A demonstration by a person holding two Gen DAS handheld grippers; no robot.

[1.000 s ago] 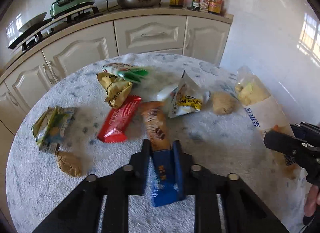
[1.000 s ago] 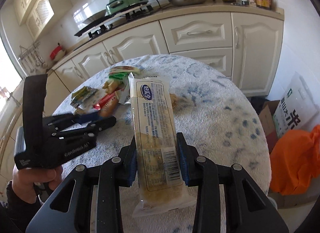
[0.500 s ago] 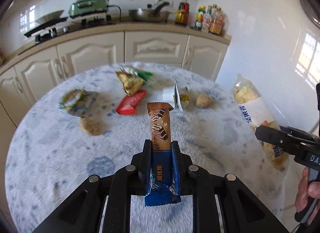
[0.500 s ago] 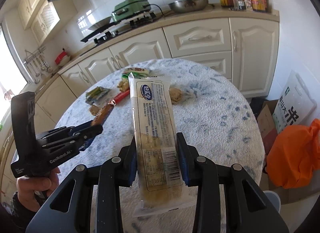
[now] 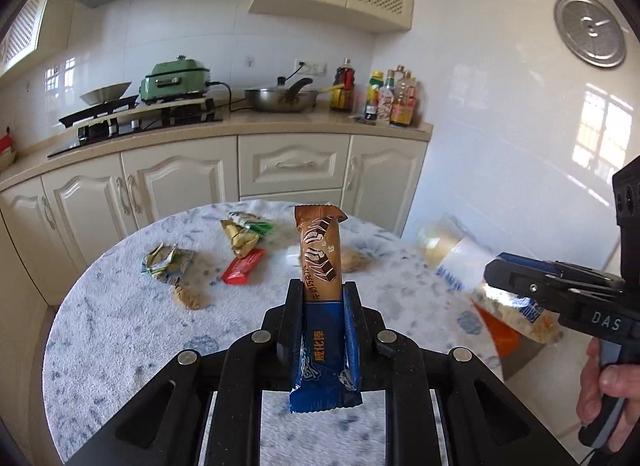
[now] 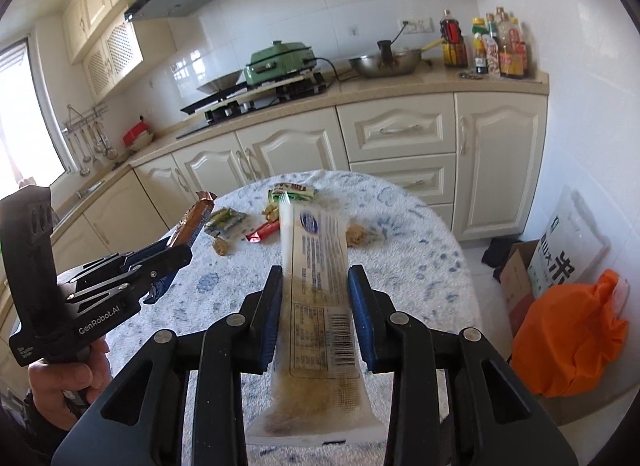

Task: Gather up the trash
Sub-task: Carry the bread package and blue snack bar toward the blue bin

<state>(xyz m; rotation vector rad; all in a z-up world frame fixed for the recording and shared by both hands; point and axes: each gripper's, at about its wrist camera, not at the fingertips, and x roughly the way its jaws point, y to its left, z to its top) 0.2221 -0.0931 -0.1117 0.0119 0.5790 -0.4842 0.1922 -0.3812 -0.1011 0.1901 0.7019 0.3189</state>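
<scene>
My left gripper is shut on a brown-and-blue wafer bar wrapper, which stands upright above the round mottled table. My right gripper grips a long clear snack packet; its jaws are closing and the packet is pinched and twisted between the pads. Both grippers hang side by side over the table's near edge. On the table's far half lie a red wrapper, a gold wrapper, a green-yellow crumpled wrapper and a brown crumpled lump.
On the floor right of the table sit an orange bag, a cardboard box and a white rice sack. Cream cabinets with a stove and bottles on top run behind the table.
Both grippers have risen and drawn back from the table, each carrying its packet. The clear packet has twisted edge-on between the right jaws.
</scene>
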